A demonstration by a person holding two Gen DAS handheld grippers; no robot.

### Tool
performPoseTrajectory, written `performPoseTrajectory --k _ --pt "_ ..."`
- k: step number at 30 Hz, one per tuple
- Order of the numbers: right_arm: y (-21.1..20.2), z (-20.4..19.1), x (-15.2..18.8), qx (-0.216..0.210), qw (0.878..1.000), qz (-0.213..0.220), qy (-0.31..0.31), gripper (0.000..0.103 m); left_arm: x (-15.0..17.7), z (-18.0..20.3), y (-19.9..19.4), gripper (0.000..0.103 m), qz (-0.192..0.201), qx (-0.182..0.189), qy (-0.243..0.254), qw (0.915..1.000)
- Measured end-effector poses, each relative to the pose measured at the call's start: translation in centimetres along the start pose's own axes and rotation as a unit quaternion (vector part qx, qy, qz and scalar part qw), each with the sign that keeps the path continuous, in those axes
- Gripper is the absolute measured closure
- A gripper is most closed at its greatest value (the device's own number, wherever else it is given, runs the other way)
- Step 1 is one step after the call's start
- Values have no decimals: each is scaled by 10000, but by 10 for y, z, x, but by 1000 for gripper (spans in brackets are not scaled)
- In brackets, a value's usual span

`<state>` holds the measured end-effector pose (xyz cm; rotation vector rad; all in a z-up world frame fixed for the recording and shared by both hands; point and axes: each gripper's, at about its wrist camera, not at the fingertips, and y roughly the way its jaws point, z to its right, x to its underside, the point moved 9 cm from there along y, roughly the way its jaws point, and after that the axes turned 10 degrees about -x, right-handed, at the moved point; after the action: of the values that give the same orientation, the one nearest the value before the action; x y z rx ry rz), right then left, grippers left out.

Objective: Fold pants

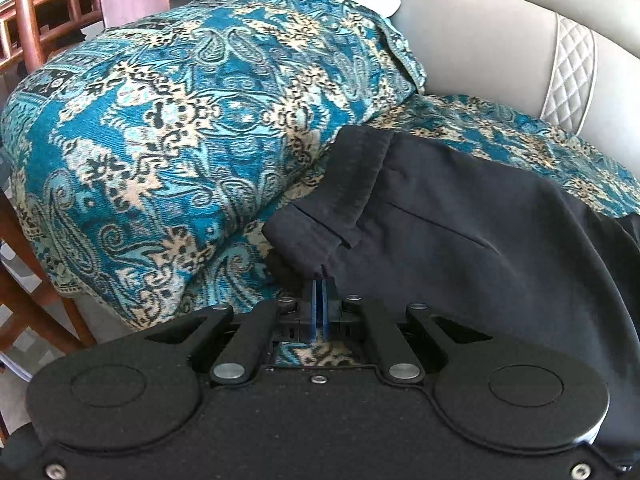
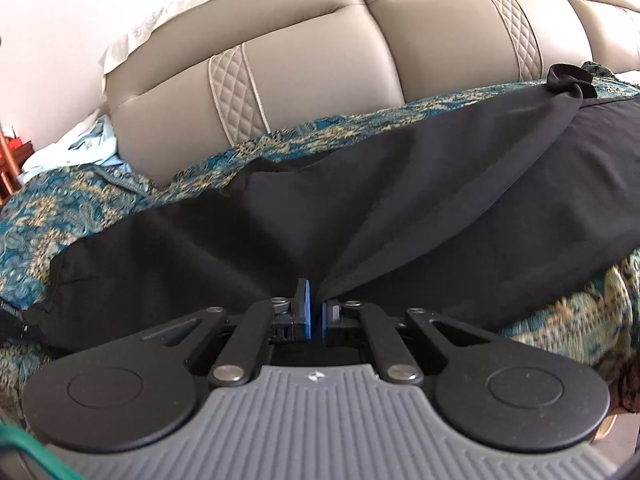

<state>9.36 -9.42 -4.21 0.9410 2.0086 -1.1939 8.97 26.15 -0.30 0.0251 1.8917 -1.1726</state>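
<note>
Black pants [image 1: 460,236] lie on a sofa seat covered by a teal paisley throw [image 1: 168,128]. The waistband end [image 1: 352,184] shows in the left wrist view, folded over. My left gripper [image 1: 320,280] is shut on the pants' near edge by the waistband, blue pads pressed together on the cloth. In the right wrist view the pants [image 2: 400,208] stretch across the seat, a bunched hem [image 2: 570,78] at the far right. My right gripper [image 2: 317,286] is shut on a fold of the pants that rises from its pads in a taut ridge.
A beige leather sofa back [image 2: 320,72] with quilted strips runs behind the seat. The throw covers a bulging cushion or armrest [image 1: 120,160] at the left. Light blue cloth [image 2: 88,140] lies at the sofa's far end. Wooden chair rails [image 1: 36,20] stand beyond.
</note>
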Motion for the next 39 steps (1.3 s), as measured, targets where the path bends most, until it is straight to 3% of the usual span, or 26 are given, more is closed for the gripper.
performPoseTrajectory --k 4,5,6,9,15,19,23,31,36,39 --pt "-1 -5 12 -22 9998 -70 -162 89 -1 -4 12 99 -90 -268 65 9996" --pt "0 -4 12 1 9999 -46 -137 84 0 -5 14 98 -102 -328 81 9994" --pt "1 -2 10 17 9999 -19 -105 67 1 -5 15 98 -116 -345 101 9993" --pt "2 13 -1 240 9996 155 -48 64 2 -4 17 98 -79 -392 185 9990" --pt "3 73 -32 892 9948 481 32 64 3 -1 20 99 -98 -462 203 9987" --pt "1 136 -64 1590 9842 699 358 64 1 -1 24 99 -145 -458 172 9987" --pt "7 189 -98 1942 9771 700 513 65 1 0 26 98 -144 -523 193 9983" --pt "32 261 -152 1754 9766 869 887 66 1 5 26 98 -109 -761 410 9962" --pt "28 311 -178 2094 9630 1065 1319 66 1 8 27 99 -140 -911 447 9947" --pt "23 335 -194 2267 9577 1059 1419 60 -1 9 28 99 -175 -958 421 9944"
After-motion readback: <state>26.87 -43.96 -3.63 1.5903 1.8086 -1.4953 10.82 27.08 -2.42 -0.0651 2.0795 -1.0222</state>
